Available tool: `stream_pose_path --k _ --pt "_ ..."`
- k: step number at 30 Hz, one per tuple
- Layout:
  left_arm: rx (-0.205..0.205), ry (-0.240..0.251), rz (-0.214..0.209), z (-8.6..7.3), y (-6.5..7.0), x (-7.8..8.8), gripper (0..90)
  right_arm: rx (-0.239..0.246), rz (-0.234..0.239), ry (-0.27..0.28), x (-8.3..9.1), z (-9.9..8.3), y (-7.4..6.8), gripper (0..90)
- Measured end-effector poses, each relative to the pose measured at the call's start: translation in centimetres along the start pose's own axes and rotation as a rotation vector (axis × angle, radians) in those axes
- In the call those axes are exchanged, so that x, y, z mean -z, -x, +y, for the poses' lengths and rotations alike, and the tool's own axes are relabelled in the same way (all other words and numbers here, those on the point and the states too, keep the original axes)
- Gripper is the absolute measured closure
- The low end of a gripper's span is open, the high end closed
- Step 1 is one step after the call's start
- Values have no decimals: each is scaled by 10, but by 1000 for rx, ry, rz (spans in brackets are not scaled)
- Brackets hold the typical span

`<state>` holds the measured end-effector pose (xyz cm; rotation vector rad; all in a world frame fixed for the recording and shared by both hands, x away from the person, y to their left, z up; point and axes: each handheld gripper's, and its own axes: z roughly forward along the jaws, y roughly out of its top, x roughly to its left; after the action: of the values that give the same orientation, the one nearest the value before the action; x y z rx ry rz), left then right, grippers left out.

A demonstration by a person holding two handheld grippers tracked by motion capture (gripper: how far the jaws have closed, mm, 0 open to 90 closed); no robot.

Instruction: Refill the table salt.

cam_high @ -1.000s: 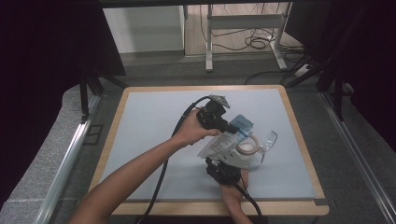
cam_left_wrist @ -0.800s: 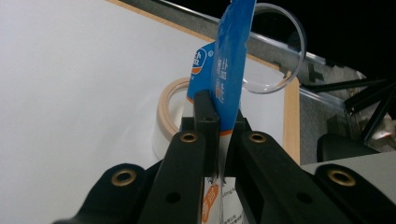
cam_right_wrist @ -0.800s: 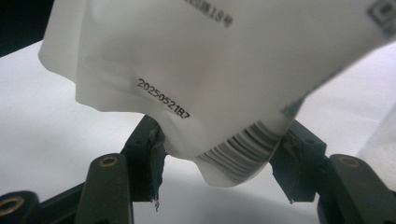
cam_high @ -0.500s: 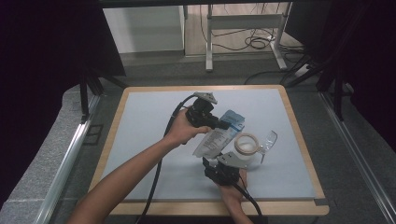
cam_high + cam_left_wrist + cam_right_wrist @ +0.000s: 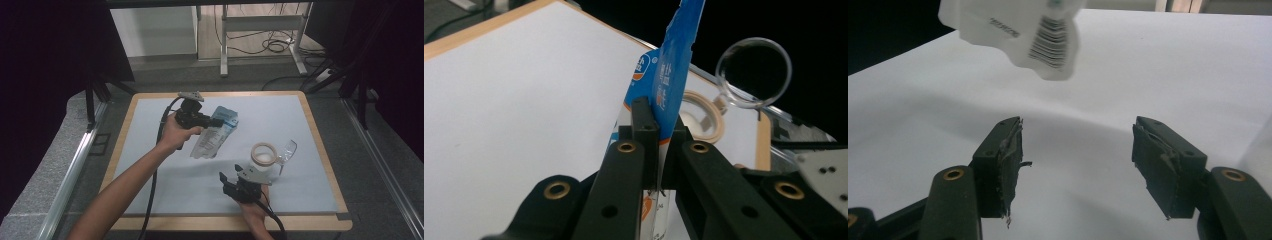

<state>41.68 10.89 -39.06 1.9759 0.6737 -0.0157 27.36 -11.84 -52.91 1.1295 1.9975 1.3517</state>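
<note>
My left gripper [image 5: 212, 121] is shut on the top edge of a blue and white pouch [image 5: 212, 136], which hangs lifted above the pale mat [image 5: 150, 150]. In the left gripper view the jaws [image 5: 659, 120] pinch the pouch [image 5: 674, 65] between them. My right gripper [image 5: 229, 174] rests low near the front edge; its jaws [image 5: 1078, 145] have just been opening and stand open with nothing between them. The pouch's barcoded bottom [image 5: 1033, 30] hangs ahead of them. A beige tape ring [image 5: 264, 153] and a clear plastic cup [image 5: 287, 150] lie to the right.
The mat lies on a wooden-framed board [image 5: 320, 145]. Beyond it are a table frame's metal legs [image 5: 300, 50] and cables on the floor. Black cables trail from both grippers toward the front edge. The tape ring [image 5: 704, 117] and clear cup [image 5: 754, 72] appear beyond the pouch.
My left gripper has carried the pouch to the left and farther back, away from the tape ring and the right gripper. The right gripper has stayed in place.
</note>
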Motion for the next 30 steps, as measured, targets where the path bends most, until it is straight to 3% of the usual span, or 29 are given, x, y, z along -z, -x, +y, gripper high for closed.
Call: stream_pose_path --k 9,18,25,30 --pt "23 55 100 -21 -24 17 900 -14 -13 6 5 0 7 377" --pt "86 149 202 -43 -58 33 900 -14 -11 1 4 -2 7 377" --pt "127 203 280 -75 -78 49 900 -6 -2 6 6 -1 4 377" --pt "88 211 356 -92 -76 65 900 -3 -3 5 7 -2 5 377"
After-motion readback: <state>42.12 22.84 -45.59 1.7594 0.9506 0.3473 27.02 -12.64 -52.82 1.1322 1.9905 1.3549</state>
